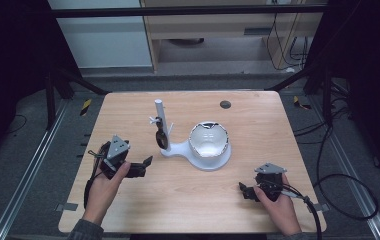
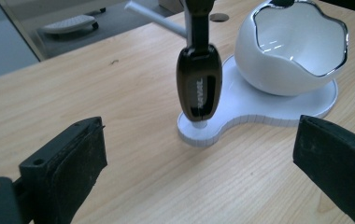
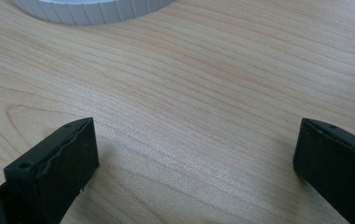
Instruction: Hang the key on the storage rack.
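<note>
A: Status, L gripper (image 1: 145, 162)?

B: Fingers (image 2: 63, 163) spread wide, nothing btwn them. It sits centre-left of the high view, aimed at the dark key fob (image 2: 199, 84), which hangs on the white stand (image 1: 159, 116) mid-frame. Apart from it, no contact.

A: Why hung there?

B: Prob. so it dangles clear of the tabletop (image 1: 178, 200), free of the base.

A: R gripper (image 1: 243, 190)?

B: Lower right, fingers open, empty, resting by the white bowl (image 1: 208, 140).
</note>
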